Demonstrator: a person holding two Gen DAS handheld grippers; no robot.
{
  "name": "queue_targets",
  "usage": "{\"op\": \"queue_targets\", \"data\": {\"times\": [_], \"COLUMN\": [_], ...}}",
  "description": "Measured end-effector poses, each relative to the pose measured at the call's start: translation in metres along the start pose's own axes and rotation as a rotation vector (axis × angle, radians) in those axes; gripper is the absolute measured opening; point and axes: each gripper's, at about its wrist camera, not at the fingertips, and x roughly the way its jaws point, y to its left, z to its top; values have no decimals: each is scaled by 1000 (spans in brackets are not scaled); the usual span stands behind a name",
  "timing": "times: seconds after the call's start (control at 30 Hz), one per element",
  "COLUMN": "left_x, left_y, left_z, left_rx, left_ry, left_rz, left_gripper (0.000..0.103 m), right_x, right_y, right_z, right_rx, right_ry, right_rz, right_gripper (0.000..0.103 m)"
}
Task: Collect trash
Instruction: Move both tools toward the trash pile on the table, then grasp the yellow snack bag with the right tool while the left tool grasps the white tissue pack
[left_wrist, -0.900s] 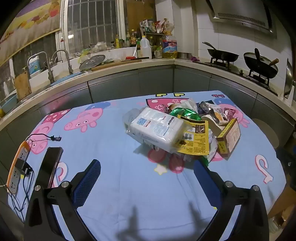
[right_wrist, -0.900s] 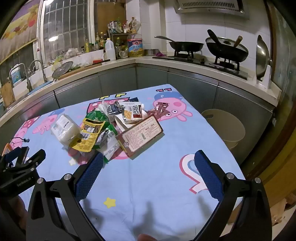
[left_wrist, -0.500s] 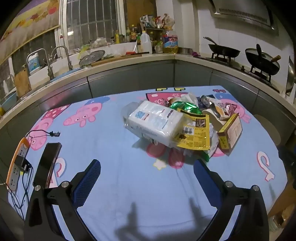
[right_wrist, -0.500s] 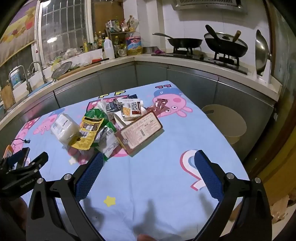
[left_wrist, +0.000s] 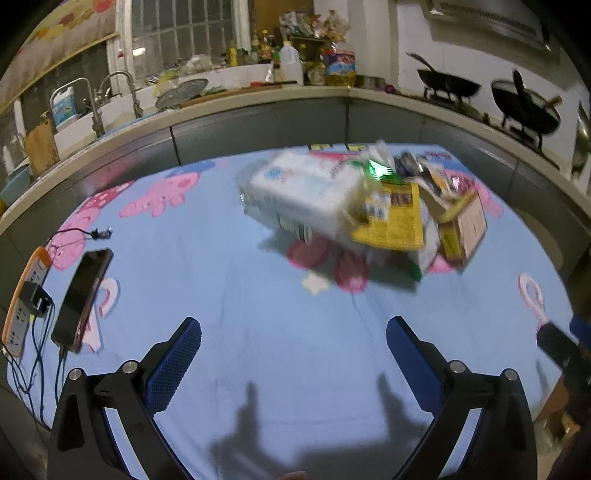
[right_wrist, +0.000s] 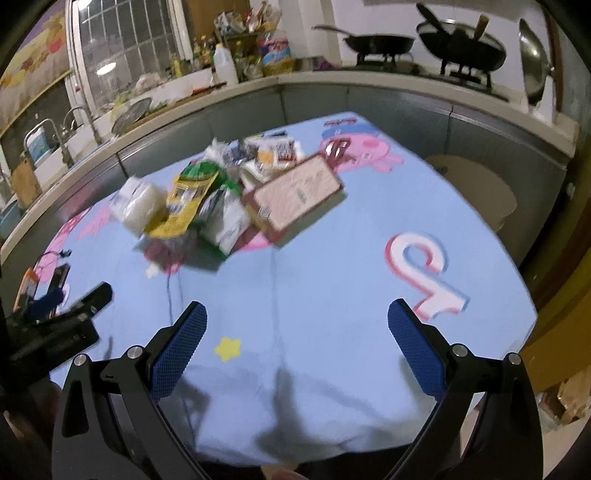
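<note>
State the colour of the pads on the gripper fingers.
Blue, with a fine mesh texture; the pads show sharpest in the right wrist view.

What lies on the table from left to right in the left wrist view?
Orange power strip → dark flat smartphone → white plastic-wrapped pack → yellow printed wrapper → brown cardboard box, all on the blue cartoon tablecloth.

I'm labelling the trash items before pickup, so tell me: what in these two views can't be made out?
- Print on the yellow packet and white pack: motion blur, both views.
- Wrappers behind the flat box: overlapped, small, right wrist view.
- Underside of the pile: hidden by upper items.
- Beige bin contents: interior not visible.
- Right gripper: cut off at the left wrist view's edge.
</note>
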Motion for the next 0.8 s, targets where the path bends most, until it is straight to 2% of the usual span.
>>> {"op": "queue_targets", "data": {"times": [0.1,0.17,0.2,0.27,0.33,0.4,0.5,0.53,0.6,0.7,0.8], "left_x": [2,0,-2,-6,-7,-2,19,23,32,43,52], "left_y": [-2,5,10,21,32,38,62,69,82,98,106], "left_z": [-16,-20,-20,-20,-18,-8,16,23,37,55,68], "left_rx": [30,-6,-30,-89,-138,-170,-263,-291,-326,-380,-414], "left_ry": [29,32,26,2,-21,-19,71,78,80,93,100], "left_rz": [1,-12,-29,-83,-89,-117,-226,-250,-292,-346,-389], "left_gripper": [100,100,100,100,100,100,100,100,100,100,100], "right_x": [-4,-8,-9,-4,3,8,16,21,28,42,56], "right_y": [-3,-3,-3,-3,-2,-3,-9,-8,-6,18,53], "right_z": [-3,-6,-7,-6,-7,-6,1,6,16,46,82], "right_rx": [15,21,22,20,18,30,44,40,23,-54,-165], "right_ry": [-11,-22,-25,-5,22,29,38,41,52,30,-55], "right_rz": [15,46,77,214,224,225,226,236,271,327,325], "right_gripper": [97,97,97,97,95,84,62,59,45,32,31]}}
